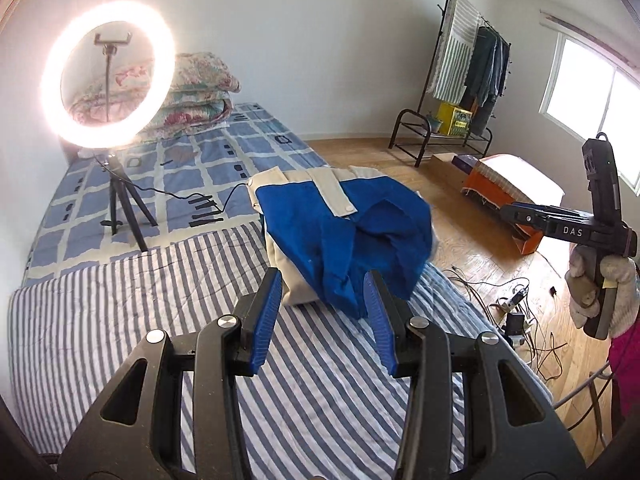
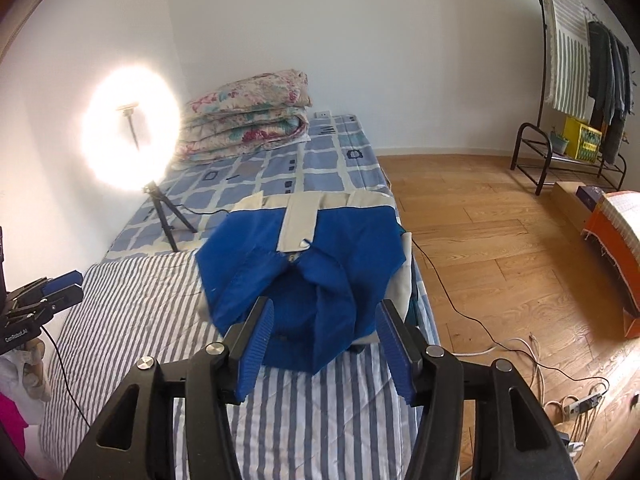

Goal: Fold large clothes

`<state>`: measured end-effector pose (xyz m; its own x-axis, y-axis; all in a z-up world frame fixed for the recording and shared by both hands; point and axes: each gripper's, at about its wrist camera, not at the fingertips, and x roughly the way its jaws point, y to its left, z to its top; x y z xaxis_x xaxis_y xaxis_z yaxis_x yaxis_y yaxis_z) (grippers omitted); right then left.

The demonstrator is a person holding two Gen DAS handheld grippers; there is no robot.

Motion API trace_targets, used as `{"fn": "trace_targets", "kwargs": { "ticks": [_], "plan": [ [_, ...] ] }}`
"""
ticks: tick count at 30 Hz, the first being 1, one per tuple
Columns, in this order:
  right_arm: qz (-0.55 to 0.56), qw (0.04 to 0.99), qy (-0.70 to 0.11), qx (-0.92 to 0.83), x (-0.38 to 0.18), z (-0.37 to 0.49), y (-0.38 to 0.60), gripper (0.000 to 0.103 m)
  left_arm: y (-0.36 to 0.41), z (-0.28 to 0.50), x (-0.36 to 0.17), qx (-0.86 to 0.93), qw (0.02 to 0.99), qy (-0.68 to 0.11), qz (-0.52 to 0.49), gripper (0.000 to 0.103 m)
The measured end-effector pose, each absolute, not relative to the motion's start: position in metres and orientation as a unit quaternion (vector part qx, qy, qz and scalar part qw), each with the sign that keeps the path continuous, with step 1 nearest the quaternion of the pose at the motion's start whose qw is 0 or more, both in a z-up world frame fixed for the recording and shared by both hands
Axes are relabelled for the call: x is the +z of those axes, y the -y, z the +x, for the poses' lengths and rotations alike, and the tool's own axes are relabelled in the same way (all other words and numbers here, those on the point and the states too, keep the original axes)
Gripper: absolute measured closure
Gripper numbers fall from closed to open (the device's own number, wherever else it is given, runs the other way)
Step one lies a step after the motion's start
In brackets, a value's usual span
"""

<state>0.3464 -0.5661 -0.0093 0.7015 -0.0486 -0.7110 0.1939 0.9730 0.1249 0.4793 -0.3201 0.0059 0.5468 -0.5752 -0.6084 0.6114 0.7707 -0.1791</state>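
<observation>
Fingers on your left gripper (image 1: 322, 296) and right gripper (image 2: 324, 330) are spreading apart, holding nothing. Your blue and cream jacket (image 2: 308, 256) is lying bunched on the striped bed (image 2: 140, 320), near its right edge. Only your left view is showing the window (image 1: 592, 92). Bare bed is waiting on the left.

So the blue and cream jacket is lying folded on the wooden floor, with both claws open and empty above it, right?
Not quite: the blue and cream jacket lies on the striped bed cover, not the wooden floor, as the right wrist view shows. The left claw and right claw are open and empty.
</observation>
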Motion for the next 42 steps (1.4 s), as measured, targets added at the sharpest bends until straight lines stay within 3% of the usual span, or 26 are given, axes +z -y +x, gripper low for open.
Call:
{"fn": "trace_targets", "kwargs": {
  "ticks": [5, 9, 14, 16, 18, 22, 24, 37, 42],
  "plan": [
    [0.087, 0.921, -0.373, -0.067, 0.009, 0.302, 0.529, 0.043, 0.297, 0.420, 0.028, -0.336, 0.886, -0.317, 0.040, 0.060],
    [0.093, 0.923, -0.367, -0.072, 0.020, 0.266, 0.502, 0.033, 0.279, 0.378, 0.040, -0.334, 0.891, -0.303, 0.043, 0.052],
    [0.081, 0.925, -0.362, -0.083, 0.028, 0.227, 0.473, 0.026, 0.256, 0.335, 0.049, -0.331, 0.896, -0.294, 0.032, 0.052],
    [0.074, 0.926, -0.360, -0.090, 0.030, 0.213, 0.462, 0.021, 0.249, 0.320, 0.049, -0.330, 0.897, -0.291, 0.033, 0.047],
    [0.068, 0.928, -0.355, -0.095, 0.032, 0.200, 0.450, 0.016, 0.239, 0.304, 0.049, -0.325, 0.901, -0.285, 0.031, 0.036],
    [0.047, 0.933, -0.339, -0.112, 0.033, 0.178, 0.430, 0.009, 0.220, 0.279, 0.044, -0.317, 0.908, -0.273, 0.026, 0.033],
    [0.052, 0.935, -0.332, -0.113, 0.031, 0.172, 0.424, 0.003, 0.213, 0.269, 0.040, -0.308, 0.912, -0.268, 0.029, 0.024],
    [0.041, 0.947, -0.302, -0.107, 0.002, 0.148, 0.376, 0.000, 0.191, 0.235, 0.012, -0.256, 0.926, -0.272, 0.053, 0.011],
    [0.028, 0.945, -0.309, -0.106, -0.015, 0.149, 0.367, 0.000, 0.191, 0.226, 0.006, -0.228, 0.936, -0.260, 0.074, 0.001]
  ]
}}
